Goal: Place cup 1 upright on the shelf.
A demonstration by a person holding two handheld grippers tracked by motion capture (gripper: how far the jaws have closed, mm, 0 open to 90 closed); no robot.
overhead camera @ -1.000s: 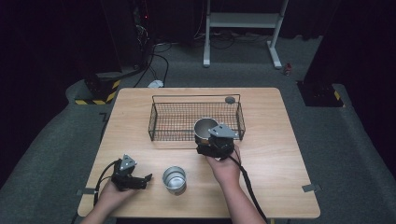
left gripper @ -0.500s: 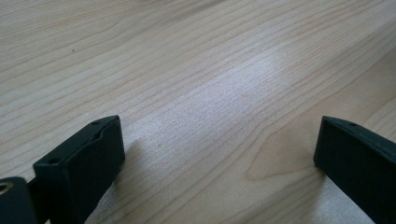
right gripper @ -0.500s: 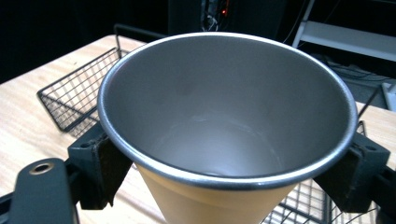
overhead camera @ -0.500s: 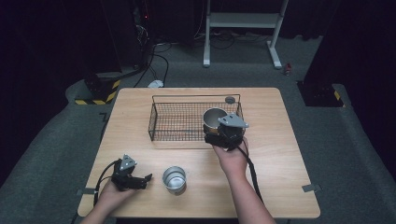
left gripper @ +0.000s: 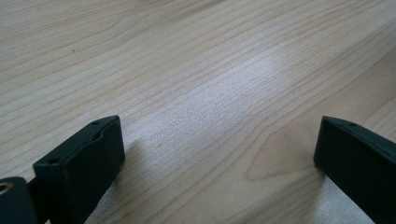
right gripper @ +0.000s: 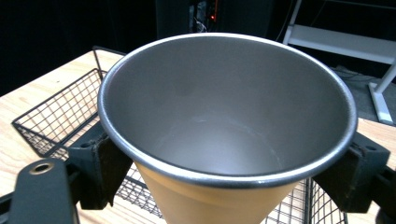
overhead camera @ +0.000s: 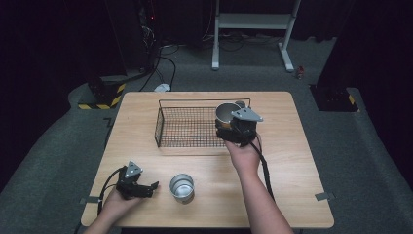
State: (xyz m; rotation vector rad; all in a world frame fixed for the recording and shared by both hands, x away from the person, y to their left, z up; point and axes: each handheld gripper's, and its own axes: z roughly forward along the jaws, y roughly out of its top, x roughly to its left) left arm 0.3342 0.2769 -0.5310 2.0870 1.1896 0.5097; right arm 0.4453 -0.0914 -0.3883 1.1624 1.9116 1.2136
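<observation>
A pale wooden desk [overhead camera: 292,195] carries the whole scene, ringed by dark carpet, with a white metal stand and tangled cables on the floor beyond its far edge. On the far half of the desk sits a black wire basket [overhead camera: 187,127], open at the top and with nothing in it. At the basket's right end a person's right hand holds the right tongs [overhead camera: 233,127], clamped on a metal cup [overhead camera: 225,113] that hangs above the basket's right corner, mouth up; in the right gripper view the cup [right gripper: 224,121] sits squeezed between the two black jaws, its tapered wall pinched just under the rolled rim, its inside bare. A second metal cup [overhead camera: 181,187] stands upright on the near part of the desk, well apart from the basket. Just beside it, to the left, the left tongs [overhead camera: 150,187] rest low on the wood in the person's left hand, jaws spread wide with nothing between them, as the left gripper view confirms. The risk appears to lie with the held cup: its smooth, sloping wall gives the jaws little purchase, so it could slip or tip as it goes down. Lowered too near the basket's wire edge, its base could catch the rim and topple outside.
</observation>
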